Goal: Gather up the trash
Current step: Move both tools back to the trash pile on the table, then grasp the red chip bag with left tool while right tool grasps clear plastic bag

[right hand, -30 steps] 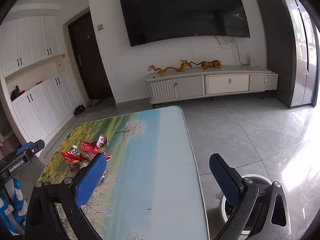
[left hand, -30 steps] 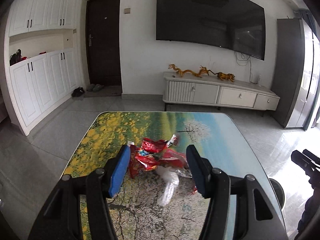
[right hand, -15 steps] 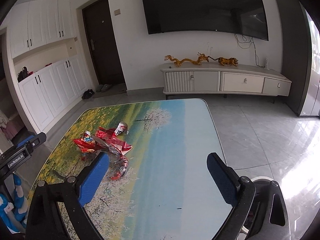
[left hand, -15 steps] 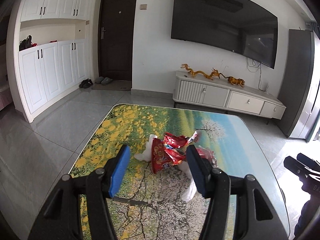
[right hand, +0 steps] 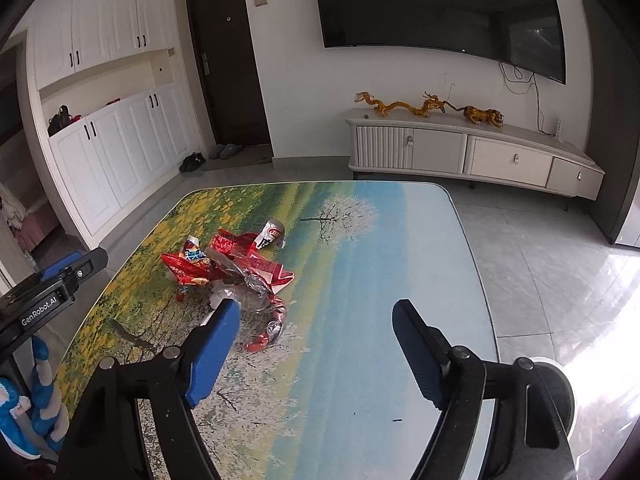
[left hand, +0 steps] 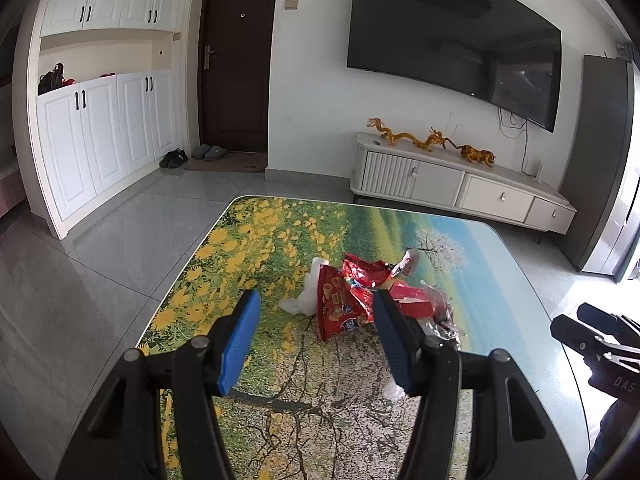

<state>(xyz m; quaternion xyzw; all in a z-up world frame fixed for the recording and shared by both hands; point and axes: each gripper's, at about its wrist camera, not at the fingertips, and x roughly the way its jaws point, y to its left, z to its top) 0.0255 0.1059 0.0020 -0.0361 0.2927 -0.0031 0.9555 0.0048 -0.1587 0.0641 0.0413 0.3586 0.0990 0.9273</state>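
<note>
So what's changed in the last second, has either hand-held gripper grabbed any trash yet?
No. The left hand-held gripper swung left and the right hand-held gripper swung toward the red wrappers. Both stay open and empty; the pile on the table is untouched.

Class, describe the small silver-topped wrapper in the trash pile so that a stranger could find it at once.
Start at the table printed with a meadow landscape. Near its middle lies a heap of red snack wrappers. At the heap's far edge, nearest the printed white tree, sits the small wrapper: the only silver-grey one, with a red logo, while its neighbours are mostly red.
</note>
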